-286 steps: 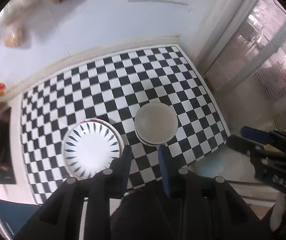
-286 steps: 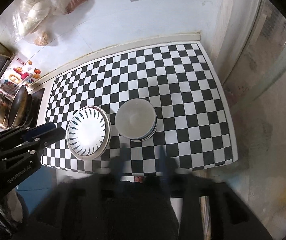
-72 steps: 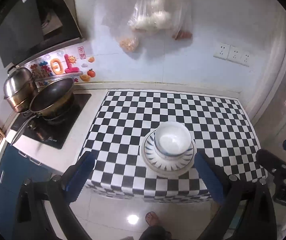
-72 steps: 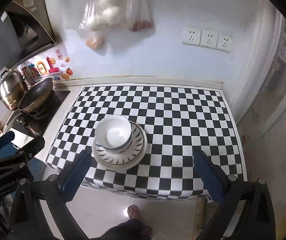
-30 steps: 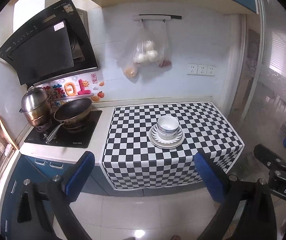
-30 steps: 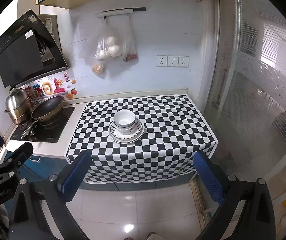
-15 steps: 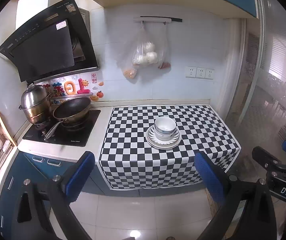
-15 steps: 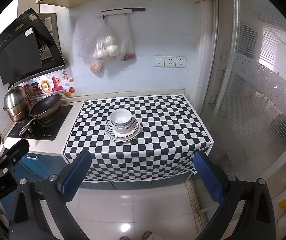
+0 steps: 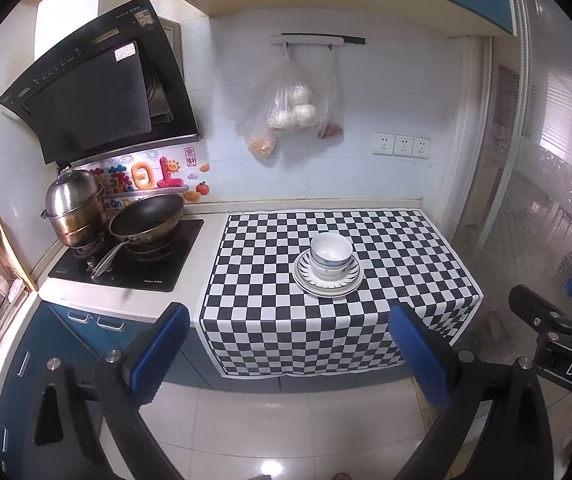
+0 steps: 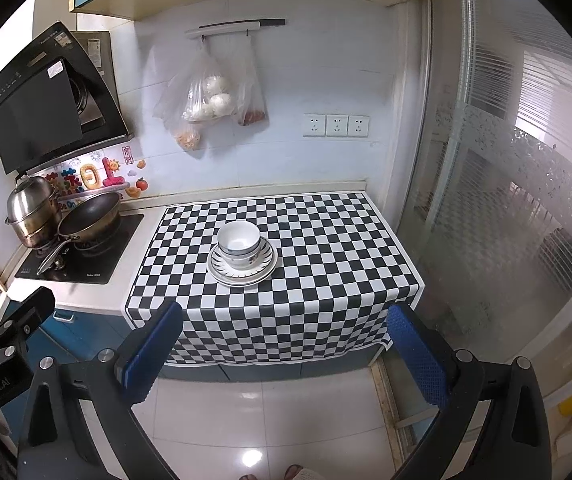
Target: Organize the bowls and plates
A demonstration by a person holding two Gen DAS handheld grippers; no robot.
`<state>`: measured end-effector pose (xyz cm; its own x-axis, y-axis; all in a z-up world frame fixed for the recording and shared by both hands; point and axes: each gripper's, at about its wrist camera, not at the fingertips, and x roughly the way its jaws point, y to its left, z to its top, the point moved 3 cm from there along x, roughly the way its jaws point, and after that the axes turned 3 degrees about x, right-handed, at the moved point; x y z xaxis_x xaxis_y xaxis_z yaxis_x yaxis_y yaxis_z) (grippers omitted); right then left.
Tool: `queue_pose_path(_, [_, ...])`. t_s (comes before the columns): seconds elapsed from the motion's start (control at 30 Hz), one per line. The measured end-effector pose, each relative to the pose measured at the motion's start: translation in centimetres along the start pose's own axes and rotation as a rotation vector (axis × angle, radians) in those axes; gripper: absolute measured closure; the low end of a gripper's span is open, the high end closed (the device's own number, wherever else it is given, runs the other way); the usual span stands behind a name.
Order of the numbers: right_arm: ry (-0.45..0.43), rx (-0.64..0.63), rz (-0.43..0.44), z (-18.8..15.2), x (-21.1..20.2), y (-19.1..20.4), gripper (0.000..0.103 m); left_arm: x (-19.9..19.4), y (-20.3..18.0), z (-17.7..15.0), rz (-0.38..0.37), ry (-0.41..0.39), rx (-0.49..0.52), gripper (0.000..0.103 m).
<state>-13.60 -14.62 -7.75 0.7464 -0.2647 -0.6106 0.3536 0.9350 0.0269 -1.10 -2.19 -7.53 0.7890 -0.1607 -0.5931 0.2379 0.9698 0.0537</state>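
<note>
A stack of white bowls [image 9: 330, 255] sits on a striped plate [image 9: 328, 282] in the middle of the checkered cloth [image 9: 269, 280] on the counter. The same bowls [image 10: 239, 243] and plate [image 10: 241, 270] show in the right wrist view. My left gripper [image 9: 286, 344] is open and empty, held well back from the counter over the floor. My right gripper [image 10: 281, 340] is also open and empty, equally far back. The right gripper's body shows at the right edge of the left wrist view [image 9: 558, 332].
A stove [image 9: 125, 256] with a wok [image 9: 147, 220] and a steel pot [image 9: 73, 208] stands left of the cloth. Plastic bags [image 9: 294, 112] hang on the wall. A glass partition [image 10: 506, 200] is on the right. The tiled floor [image 10: 265, 420] lies below.
The bowls went from beside the plate to stacked on it. Both grippers opened wide and pulled far back from the counter; over the last second they barely move.
</note>
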Motion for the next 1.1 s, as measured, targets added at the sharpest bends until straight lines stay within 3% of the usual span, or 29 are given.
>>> queue_pose_path(1.1, [-0.012, 0.01, -0.003, 0.17, -0.75, -0.03, 0.0, -0.5, -0.32, -0.06, 0.006, 0.001, -0.009, 0.001])
